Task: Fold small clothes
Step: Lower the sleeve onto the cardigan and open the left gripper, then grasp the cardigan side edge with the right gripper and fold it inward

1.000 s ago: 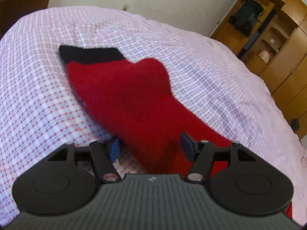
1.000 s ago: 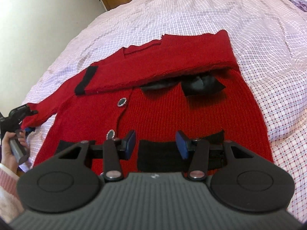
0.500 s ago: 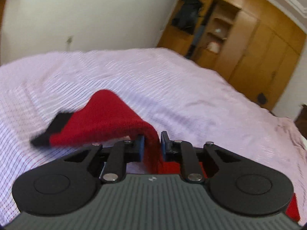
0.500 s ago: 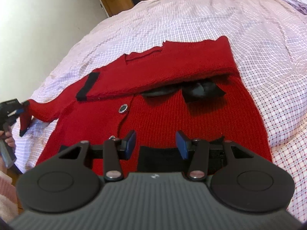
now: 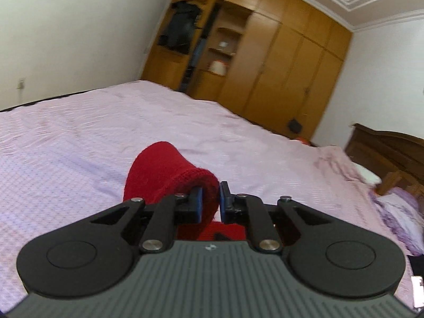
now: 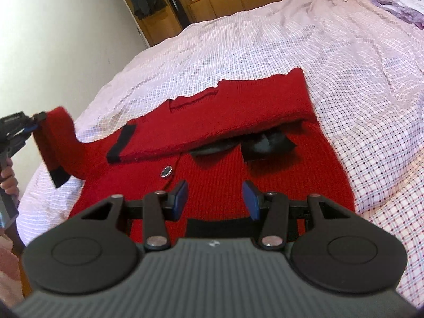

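A small red knit cardigan (image 6: pixel 265 169) with black trim lies flat on the bed. One sleeve (image 6: pixel 212 122) is folded across its chest, black cuff to the left. My left gripper (image 5: pixel 210 202) is shut on the other red sleeve (image 5: pixel 169 175) and holds it lifted above the bed. It also shows at the far left of the right wrist view (image 6: pixel 35 124), with the sleeve (image 6: pixel 57 137) hanging and its black cuff (image 6: pixel 61 176) low. My right gripper (image 6: pixel 216 198) is open and empty, hovering over the cardigan's lower part.
The bed (image 6: pixel 265 39) has a pink checked sheet. A wooden wardrobe (image 5: pixel 265 61) with hanging dark clothes stands beyond it. A dark wooden headboard (image 5: pixel 387 148) and purple bedding (image 6: pixel 397 2) are at the right.
My left gripper has closed on the sleeve and raised it off the bed. My right gripper has stayed open over the cardigan, shifting slightly.
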The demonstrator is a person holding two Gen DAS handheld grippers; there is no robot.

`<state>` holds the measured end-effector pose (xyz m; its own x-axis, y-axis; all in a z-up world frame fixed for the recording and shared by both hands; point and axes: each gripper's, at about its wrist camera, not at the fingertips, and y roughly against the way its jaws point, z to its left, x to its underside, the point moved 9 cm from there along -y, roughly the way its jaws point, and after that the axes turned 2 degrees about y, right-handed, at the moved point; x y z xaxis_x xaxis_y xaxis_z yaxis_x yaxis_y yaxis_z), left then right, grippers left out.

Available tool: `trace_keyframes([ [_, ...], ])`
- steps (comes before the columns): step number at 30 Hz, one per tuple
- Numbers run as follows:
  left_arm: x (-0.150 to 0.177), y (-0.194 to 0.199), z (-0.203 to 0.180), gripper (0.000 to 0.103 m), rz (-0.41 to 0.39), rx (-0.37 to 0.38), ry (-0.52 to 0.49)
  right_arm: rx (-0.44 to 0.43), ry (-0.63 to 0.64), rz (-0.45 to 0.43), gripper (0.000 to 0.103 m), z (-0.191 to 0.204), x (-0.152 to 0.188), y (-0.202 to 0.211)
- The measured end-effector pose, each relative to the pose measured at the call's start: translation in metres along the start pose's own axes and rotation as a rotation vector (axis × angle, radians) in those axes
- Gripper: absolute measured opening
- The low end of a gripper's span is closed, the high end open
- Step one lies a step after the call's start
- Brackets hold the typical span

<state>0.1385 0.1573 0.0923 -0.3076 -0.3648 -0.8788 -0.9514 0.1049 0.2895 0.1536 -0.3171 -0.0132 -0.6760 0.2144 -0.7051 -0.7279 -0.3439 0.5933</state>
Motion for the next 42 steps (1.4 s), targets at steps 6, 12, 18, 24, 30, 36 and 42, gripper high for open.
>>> trace_keyframes([
  [6, 0.013, -0.026, -0.062, 0.014, 0.034, 0.098, -0.03, -0.006, -0.021, -0.009, 0.049, -0.007, 0.001, 0.0],
  [12, 0.042, -0.058, -0.114, 0.014, 0.099, 0.158, -0.081, 0.008, -0.043, -0.017, 0.049, -0.02, 0.002, 0.007],
  [18, 0.094, -0.088, -0.14, 0.014, 0.233, 0.178, -0.127, 0.012, -0.076, -0.02, 0.05, -0.033, 0.002, 0.007],
  [24, 0.165, -0.119, -0.14, 0.015, 0.41, 0.189, -0.203, 0.012, -0.093, -0.005, 0.05, -0.038, 0.006, 0.003],
  [30, 0.204, -0.124, -0.127, 0.024, 0.487, 0.148, -0.266, 0.007, -0.094, 0.008, 0.05, -0.037, 0.01, 0.0],
  [36, 0.189, -0.088, -0.117, 0.044, 0.476, 0.109, -0.282, -0.01, -0.067, 0.011, 0.051, -0.028, 0.009, -0.004],
  [42, 0.169, -0.048, -0.085, 0.045, 0.457, 0.004, -0.278, -0.041, -0.014, 0.017, 0.051, -0.005, 0.005, -0.009],
])
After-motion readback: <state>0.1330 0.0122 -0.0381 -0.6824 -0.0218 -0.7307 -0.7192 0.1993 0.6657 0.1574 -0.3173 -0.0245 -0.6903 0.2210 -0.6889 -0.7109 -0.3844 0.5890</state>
